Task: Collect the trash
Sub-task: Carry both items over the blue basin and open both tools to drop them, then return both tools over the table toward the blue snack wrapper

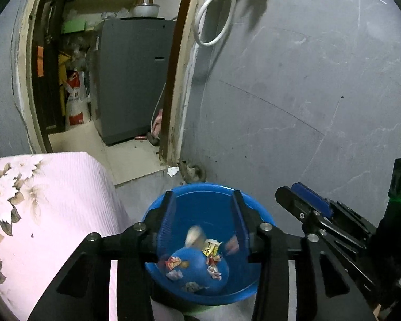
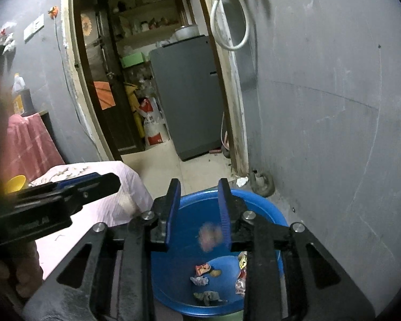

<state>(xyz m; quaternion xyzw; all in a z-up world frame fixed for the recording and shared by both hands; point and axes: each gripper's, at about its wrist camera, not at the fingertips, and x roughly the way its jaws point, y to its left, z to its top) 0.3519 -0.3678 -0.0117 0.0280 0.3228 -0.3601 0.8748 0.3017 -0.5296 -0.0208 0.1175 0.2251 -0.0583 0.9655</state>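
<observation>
While both hand-held grippers hover above it, the blue basin stands on the floor at the foot of the grey wall, just beside the pink floral bed cover. Left hand-held gripper: jaws spread wide, nothing between its blue pads; a blurred pale scrap shows below them, over the basin's interior. Right hand-held gripper: jaws moderately parted, nothing clamped; a blurred pinkish scrap shows just below its pads, inside the basin's outline. Whether either scrap is in the air or resting cannot be told.

Basin contents, left wrist view: about five sharp pieces of trash on the bottom, namely a yellow-and-white wrapper, a red-and-yellow wrapper, a crumpled white piece, a red-and-white wrapper and a greyish crumple nearest the camera.

Beyond the basin: one white crumpled scrap lies on the floor at the base of the door frame. Through the doorway stands one grey appliance, and one white cable loop hangs on the wall above the basin. One yellow cup is visible left of the basin in the right wrist view.
</observation>
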